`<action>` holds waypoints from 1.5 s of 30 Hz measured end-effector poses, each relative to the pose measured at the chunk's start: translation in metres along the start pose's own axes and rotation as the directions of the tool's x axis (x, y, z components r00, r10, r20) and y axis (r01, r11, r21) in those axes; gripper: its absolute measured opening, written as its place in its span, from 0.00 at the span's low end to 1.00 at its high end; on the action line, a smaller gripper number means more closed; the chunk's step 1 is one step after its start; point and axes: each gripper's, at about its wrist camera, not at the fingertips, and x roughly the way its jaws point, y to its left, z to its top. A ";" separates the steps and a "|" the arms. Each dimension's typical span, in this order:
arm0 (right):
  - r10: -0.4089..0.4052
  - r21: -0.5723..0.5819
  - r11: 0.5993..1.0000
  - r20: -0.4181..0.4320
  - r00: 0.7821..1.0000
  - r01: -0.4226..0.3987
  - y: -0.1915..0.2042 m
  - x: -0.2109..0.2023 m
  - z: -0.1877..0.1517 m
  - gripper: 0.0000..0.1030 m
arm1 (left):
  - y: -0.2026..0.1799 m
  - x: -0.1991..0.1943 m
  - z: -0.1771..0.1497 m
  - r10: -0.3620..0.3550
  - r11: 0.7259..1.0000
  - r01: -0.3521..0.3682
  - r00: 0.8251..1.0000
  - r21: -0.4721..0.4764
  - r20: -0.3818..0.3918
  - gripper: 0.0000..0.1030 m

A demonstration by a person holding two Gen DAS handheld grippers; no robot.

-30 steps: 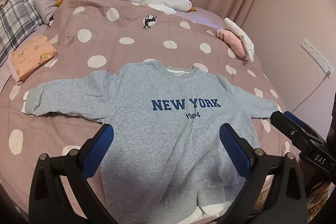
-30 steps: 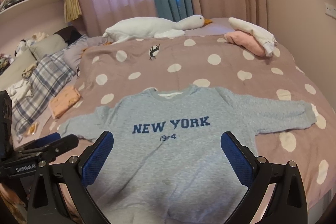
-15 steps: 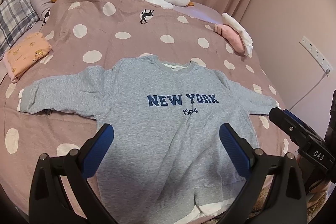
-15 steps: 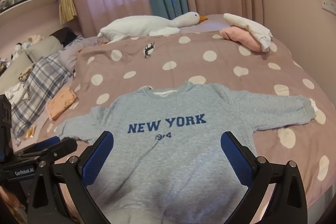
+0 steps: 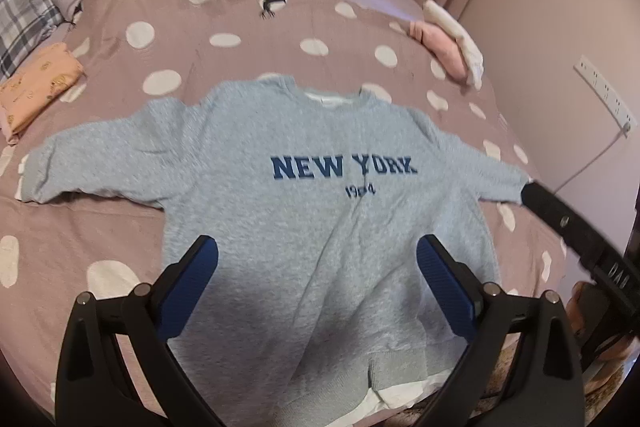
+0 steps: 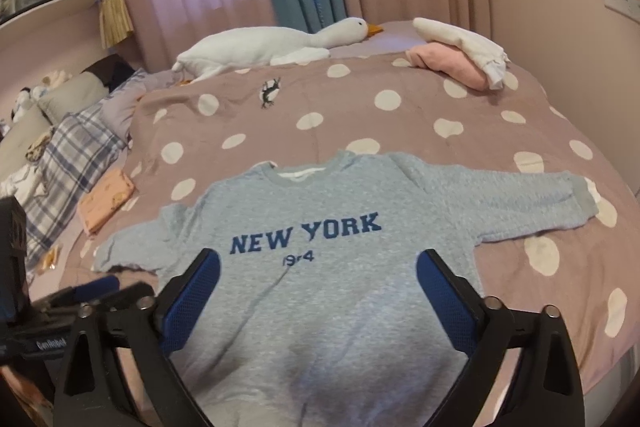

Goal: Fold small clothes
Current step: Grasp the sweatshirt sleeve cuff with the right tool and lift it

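Your sweatshirt (image 5: 320,211) lies flat, front up, sleeves spread, on the bed (image 5: 120,227). Your left gripper (image 5: 318,267) hovers over it, fingers spread and empty; your right gripper (image 6: 318,275) has just narrowed slightly, grasping nothing.

- In the left wrist view the grey "NEW YORK" sweatshirt (image 5: 320,195) now sits higher and larger than a second ago, its hem band and the white layer beneath it showing toward 6 o'clock; the left gripper (image 5: 317,273) has come lower and closer over it.
- The right gripper (image 6: 318,281) has its jaws just closing a little; they are still wide, with nothing pinched between the pads.
- From the left wrist, the right gripper's finger at 3 o'clock now reaches the cuff of the sleeve on that side.
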 end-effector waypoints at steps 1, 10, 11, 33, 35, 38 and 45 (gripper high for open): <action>-0.005 0.011 1.000 -0.007 1.000 0.005 -0.003 0.002 0.000 0.94 | -0.002 0.005 -0.002 -0.001 1.000 0.002 1.000 0.005 -0.016 0.94; -0.037 0.095 0.995 -0.027 0.999 0.040 -0.033 0.011 0.001 0.86 | -0.015 0.049 -0.022 -0.069 0.997 0.072 0.981 0.011 -0.180 0.83; -0.041 0.118 0.992 -0.028 0.999 0.044 -0.041 0.013 0.002 0.84 | -0.016 0.054 -0.025 -0.076 0.997 0.080 0.978 0.012 -0.194 0.81; -0.251 0.695 0.648 -0.193 0.948 0.313 -0.344 0.053 -0.017 0.46 | -0.028 0.096 -0.058 -0.009 0.996 0.038 0.942 0.080 -0.337 0.71; -0.232 0.723 0.623 -0.194 0.953 0.299 -0.356 0.063 -0.021 0.46 | -0.028 0.098 -0.057 -0.011 0.997 0.038 0.941 0.072 -0.338 0.71; -0.212 0.750 0.612 -0.149 0.966 0.250 -0.363 0.071 -0.019 0.46 | -0.027 0.097 -0.057 -0.015 0.997 0.039 0.941 0.064 -0.337 0.71; -0.254 0.718 0.647 -0.114 0.960 0.257 -0.363 0.075 0.000 0.20 | -0.025 0.095 -0.049 -0.037 0.998 0.050 0.941 0.030 -0.335 0.71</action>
